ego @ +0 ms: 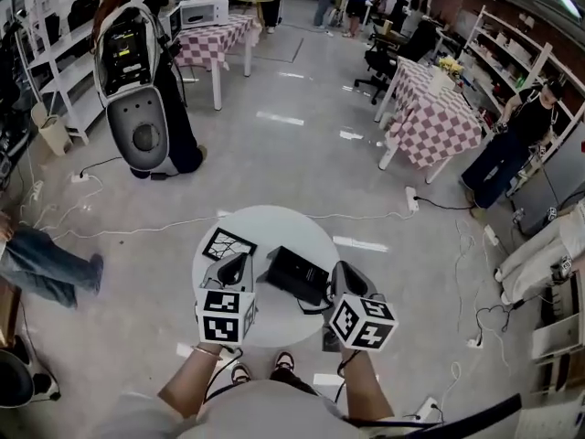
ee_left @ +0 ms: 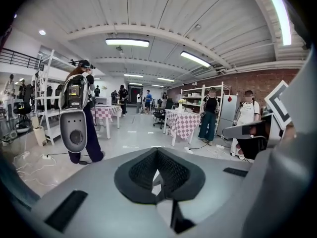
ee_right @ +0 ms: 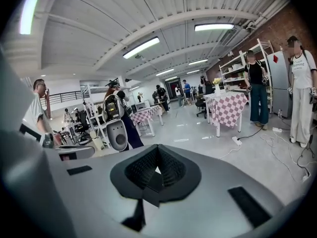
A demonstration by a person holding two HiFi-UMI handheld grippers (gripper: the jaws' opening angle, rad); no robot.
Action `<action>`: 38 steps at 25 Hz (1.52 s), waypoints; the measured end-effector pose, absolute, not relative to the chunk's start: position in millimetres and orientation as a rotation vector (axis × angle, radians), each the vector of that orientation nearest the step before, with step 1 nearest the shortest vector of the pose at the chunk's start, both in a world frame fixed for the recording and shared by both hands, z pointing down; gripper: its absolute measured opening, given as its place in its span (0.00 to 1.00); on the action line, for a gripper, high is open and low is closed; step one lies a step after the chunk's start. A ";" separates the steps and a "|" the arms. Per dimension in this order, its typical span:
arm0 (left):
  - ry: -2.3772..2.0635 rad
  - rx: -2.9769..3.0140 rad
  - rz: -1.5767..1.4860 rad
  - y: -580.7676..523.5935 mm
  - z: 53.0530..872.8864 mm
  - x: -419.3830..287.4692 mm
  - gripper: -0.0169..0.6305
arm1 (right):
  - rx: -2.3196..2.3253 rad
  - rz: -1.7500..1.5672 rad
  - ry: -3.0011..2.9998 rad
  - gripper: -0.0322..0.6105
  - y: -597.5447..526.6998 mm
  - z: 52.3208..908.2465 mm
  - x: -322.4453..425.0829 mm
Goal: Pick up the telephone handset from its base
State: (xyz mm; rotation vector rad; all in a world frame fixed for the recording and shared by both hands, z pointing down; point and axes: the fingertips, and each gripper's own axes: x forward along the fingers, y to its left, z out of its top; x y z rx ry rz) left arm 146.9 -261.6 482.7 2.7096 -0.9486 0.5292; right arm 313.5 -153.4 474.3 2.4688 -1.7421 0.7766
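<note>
A black telephone lies in the middle of a small round white table; I cannot make out its handset apart from the base. My left gripper hovers over the table just left of the phone, and its jaws are shut with nothing between them. Just right of the phone my right gripper is also shut and empty. Neither gripper touches the phone. Both gripper views look out over the room, and the phone is hidden in them.
A black-and-white marker card lies on the table's far left. A person with a grey backpack rig stands beyond on the left. Checked tables stand further off. Someone's legs and cables are on the floor.
</note>
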 end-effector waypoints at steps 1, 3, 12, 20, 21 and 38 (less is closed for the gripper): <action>-0.950 2.701 0.537 -259.0 485.2 145.9 0.04 | 2.459 0.780 -1.741 0.09 -150.9 476.5 312.6; -0.951 2.692 0.550 -255.2 489.4 145.8 0.04 | 2.457 0.793 -1.733 0.09 -145.8 480.6 313.6; -0.911 2.647 0.647 -232.8 517.5 139.7 0.04 | 2.452 0.907 -1.671 0.09 -121.7 507.3 310.1; -0.905 2.589 0.756 -216.3 548.8 131.6 0.04 | 2.378 0.994 -1.672 0.09 -114.6 537.3 302.2; -0.905 2.587 0.768 -215.1 551.9 130.6 0.04 | 2.368 1.000 -1.676 0.09 -114.6 540.6 301.2; -1.013 2.438 0.882 -209.1 610.0 92.8 0.04 | 2.139 1.073 -1.757 0.09 -133.3 601.9 278.3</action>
